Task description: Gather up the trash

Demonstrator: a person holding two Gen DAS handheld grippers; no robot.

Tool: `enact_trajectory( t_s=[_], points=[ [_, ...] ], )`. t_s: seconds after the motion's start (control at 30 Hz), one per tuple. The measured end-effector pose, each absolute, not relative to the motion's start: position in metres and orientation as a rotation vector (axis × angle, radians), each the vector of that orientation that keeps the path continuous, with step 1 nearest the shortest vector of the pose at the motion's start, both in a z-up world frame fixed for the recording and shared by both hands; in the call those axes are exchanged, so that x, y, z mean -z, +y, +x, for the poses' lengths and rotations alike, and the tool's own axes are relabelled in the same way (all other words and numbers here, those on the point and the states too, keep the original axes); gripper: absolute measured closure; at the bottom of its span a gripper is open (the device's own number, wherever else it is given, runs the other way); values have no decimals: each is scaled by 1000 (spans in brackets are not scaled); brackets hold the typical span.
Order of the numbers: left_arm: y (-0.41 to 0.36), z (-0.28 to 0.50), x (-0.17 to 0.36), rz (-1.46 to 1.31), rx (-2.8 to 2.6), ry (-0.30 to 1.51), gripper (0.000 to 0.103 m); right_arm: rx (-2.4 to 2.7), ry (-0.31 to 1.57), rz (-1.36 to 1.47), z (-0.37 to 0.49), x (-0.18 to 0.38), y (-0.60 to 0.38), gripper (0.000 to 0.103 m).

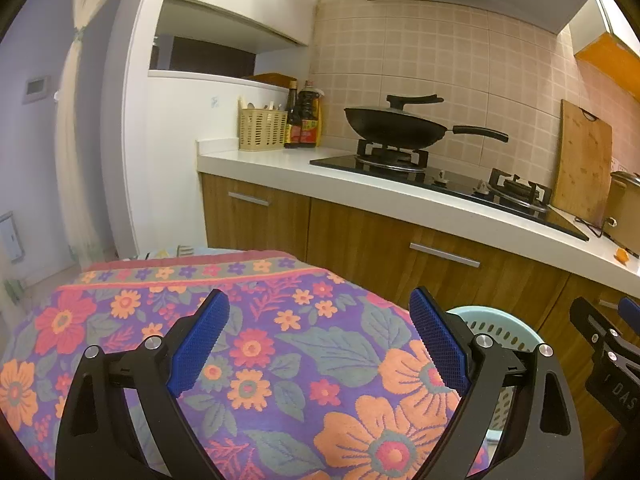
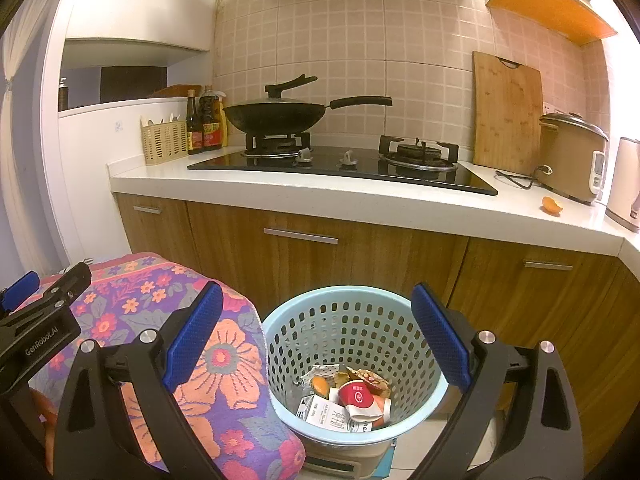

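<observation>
A light blue perforated trash basket (image 2: 280, 340) stands on the floor in front of the cabinets and holds several pieces of trash (image 2: 348, 400): cartons, a red cup, peels. My right gripper (image 2: 318, 336) is open and empty, hovering above the basket. An orange peel (image 2: 552, 205) lies on the white counter (image 2: 360, 200) at the right, by the rice cooker; it also shows in the left wrist view (image 1: 622, 255). My left gripper (image 1: 320, 340) is open and empty above a floral cloth (image 1: 280, 340). The basket's rim (image 1: 496, 316) peeks out behind the left gripper's right finger.
The floral-covered object (image 2: 224, 360) sits left of the basket. On the counter are a gas hob with a black wok (image 2: 280, 114), sauce bottles (image 2: 204, 120), a utensil basket (image 2: 164, 140), a cutting board (image 2: 506, 108), a rice cooker (image 2: 572, 156) and a kettle (image 2: 624, 184).
</observation>
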State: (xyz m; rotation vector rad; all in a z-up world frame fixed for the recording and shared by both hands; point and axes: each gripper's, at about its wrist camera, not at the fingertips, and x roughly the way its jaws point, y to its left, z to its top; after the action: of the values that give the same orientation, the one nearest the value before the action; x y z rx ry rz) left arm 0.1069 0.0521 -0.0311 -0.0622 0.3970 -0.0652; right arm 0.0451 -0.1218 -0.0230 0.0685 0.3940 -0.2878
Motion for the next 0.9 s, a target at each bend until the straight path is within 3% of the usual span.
enact_trajectory(
  t_s=[0.9],
  points=[
    [49,106,30,-51,65,393,14,289,403,76,45,24,-122,13]
  ],
)
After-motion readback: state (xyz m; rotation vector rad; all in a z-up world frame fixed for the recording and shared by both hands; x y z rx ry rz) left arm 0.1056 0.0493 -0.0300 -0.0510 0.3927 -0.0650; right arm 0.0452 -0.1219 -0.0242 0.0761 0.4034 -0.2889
